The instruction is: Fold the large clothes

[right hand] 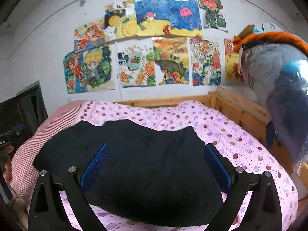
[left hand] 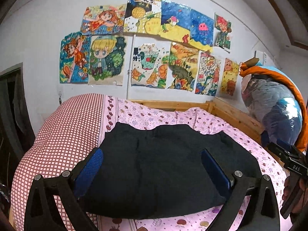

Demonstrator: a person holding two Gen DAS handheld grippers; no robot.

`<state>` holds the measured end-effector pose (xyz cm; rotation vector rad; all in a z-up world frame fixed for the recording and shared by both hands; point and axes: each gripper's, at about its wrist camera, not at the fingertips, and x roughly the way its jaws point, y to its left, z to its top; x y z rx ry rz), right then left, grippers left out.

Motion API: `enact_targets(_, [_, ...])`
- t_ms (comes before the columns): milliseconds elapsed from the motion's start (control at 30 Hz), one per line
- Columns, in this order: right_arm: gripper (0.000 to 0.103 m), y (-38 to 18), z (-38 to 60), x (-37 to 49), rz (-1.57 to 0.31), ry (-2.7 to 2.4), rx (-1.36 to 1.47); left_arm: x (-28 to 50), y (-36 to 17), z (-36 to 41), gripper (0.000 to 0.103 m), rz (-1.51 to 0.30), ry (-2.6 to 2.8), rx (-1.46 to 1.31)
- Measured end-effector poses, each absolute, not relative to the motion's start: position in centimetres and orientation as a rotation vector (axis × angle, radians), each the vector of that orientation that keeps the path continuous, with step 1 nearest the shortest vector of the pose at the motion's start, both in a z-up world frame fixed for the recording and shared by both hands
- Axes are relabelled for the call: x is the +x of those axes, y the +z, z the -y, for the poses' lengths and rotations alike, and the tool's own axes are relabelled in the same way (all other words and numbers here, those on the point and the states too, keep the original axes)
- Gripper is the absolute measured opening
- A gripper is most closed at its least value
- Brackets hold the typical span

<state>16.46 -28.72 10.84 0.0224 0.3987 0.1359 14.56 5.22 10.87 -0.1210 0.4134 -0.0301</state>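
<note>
A black garment (left hand: 154,165) lies folded into a compact block on the pink patterned bedsheet (left hand: 221,127); it also shows in the right wrist view (right hand: 142,165). My left gripper (left hand: 152,152) hovers over the garment's near part, jaws wide open with blue pads (left hand: 96,165) on either side, holding nothing. My right gripper (right hand: 156,150) hovers over the same garment, open and empty, blue pads (right hand: 96,163) spread. The right gripper's body shows at the right edge of the left wrist view (left hand: 288,159).
A red-checked pillow or quilt (left hand: 63,134) lies left of the garment. A wooden bed rail (left hand: 236,115) runs along the back and right. A plastic-wrapped bundle with orange cloth (left hand: 275,104) sits at the right. Drawings (left hand: 146,44) cover the wall.
</note>
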Motion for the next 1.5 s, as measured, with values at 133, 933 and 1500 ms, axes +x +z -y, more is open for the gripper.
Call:
enact_targets(133, [0.098, 11.9, 28.0, 14.7, -0.377, 0.153, 0.038, 12.4, 11.3, -4.7, 0.103, -0.392, -0.032, -0.091])
enact_targets(933, [0.099, 11.7, 23.3, 3.6, -0.321, 0.209, -0.043, 1.0, 11.0, -2.9, 0.103, -0.319, 0.002, -0.029])
enact_targets(1500, [0.099, 10.1, 22.6, -0.4, -0.344, 0.182, -0.028, -2.1, 7.9, -2.7, 0.103, -0.360, 0.016, -0.026])
